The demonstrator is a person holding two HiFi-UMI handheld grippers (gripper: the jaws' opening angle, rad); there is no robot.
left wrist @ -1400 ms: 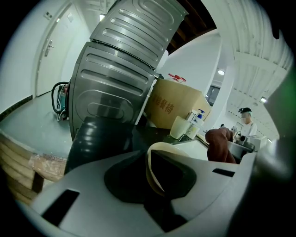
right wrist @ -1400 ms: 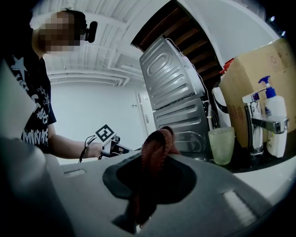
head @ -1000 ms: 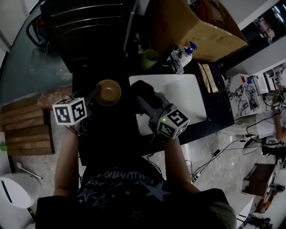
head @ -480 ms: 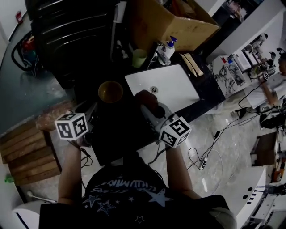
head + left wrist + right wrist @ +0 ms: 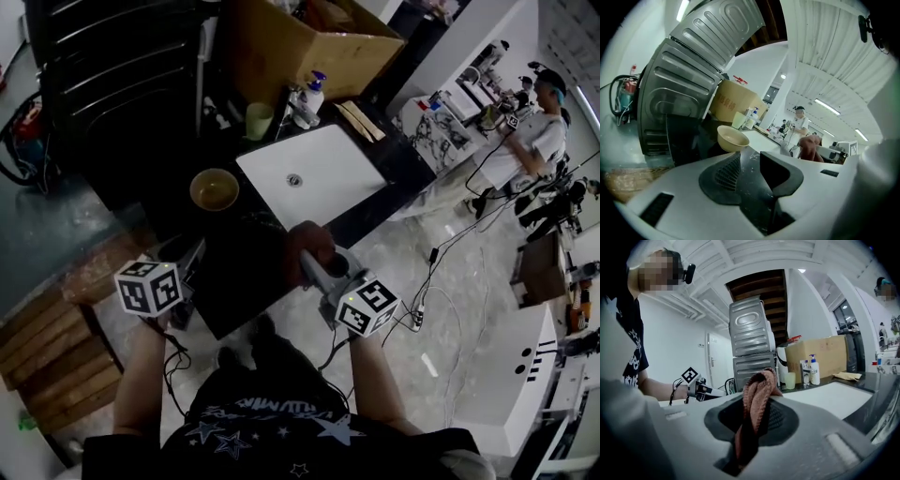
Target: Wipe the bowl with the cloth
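Head view: The bowl [image 5: 214, 189] stands upright on the dark counter [image 5: 246, 281], mouth up, just left of the white sink [image 5: 328, 183]. It lies ahead of both tools, apart from each. The left gripper [image 5: 190, 261] is the nearer, with the bowl ahead of it and a little to its right. The right gripper [image 5: 315, 262] sits at the counter's near edge, with the bowl ahead and to its left, and a bunched cloth [image 5: 304, 241] at its tip.

Left gripper view: The left gripper [image 5: 749, 158] stands released, jaws apart with nothing between them. The bowl [image 5: 732, 138] shows straight beyond the jaws and clear of them. It is pale cream, round, smooth-rimmed and appears empty. Being round, it offers no long axis, so the rim can be taken from any side.

Right gripper view: The right gripper [image 5: 757, 420] is clenched on the cloth [image 5: 757, 397], a pinkish-brown ribbed fold standing up out of the jaws. The bowl cannot be made out here.

Assessment: Wiping has not begun. The likely next move is for the left gripper to steady the rim, after which the cloth must travel forward and leftward into the bowl.
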